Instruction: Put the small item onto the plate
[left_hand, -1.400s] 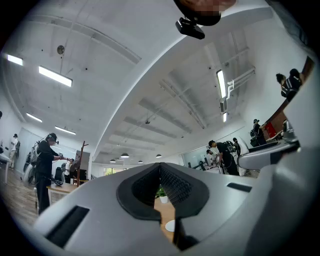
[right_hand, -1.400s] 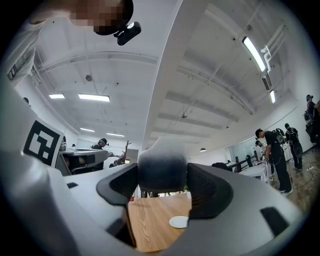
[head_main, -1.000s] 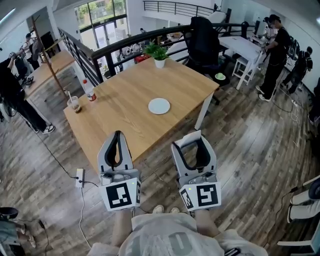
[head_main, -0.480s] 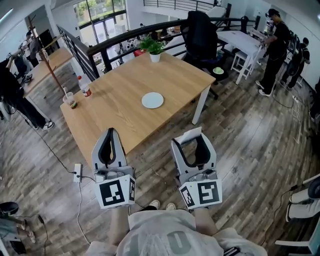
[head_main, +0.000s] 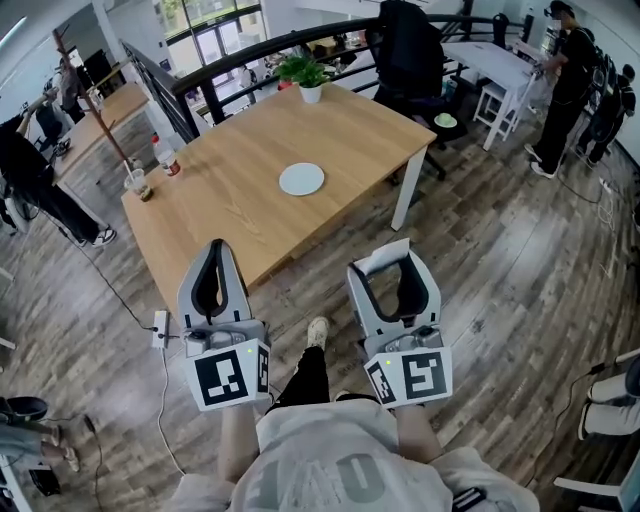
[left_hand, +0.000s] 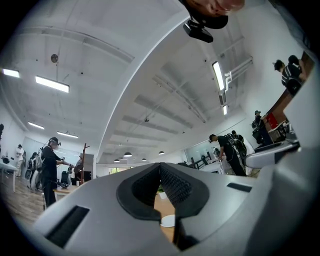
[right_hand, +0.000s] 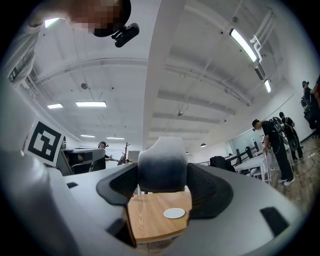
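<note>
A round white plate (head_main: 301, 179) lies near the middle of the light wooden table (head_main: 230, 215), well ahead of both grippers. It also shows small in the right gripper view, plate (right_hand: 174, 213), and in the left gripper view, plate (left_hand: 168, 220). My right gripper (head_main: 392, 264) is held over the floor short of the table, shut on a small white-grey item (right_hand: 162, 169), which pokes out at its tips as a pale tab (head_main: 383, 254). My left gripper (head_main: 215, 249) hangs beside it at the left, its tips touching and nothing between them.
A potted plant (head_main: 308, 75) stands at the table's far edge, a bottle (head_main: 160, 155) and a cup (head_main: 137, 183) at its left edge. A black office chair (head_main: 410, 50) and a railing lie behind. A power strip (head_main: 160, 328) lies on the floor; people stand around.
The table and plate have drifted up and left in the head view. A leg and shoe now reach forward between the grippers. Both grippers keep their pose and the right keeps its hold.
</note>
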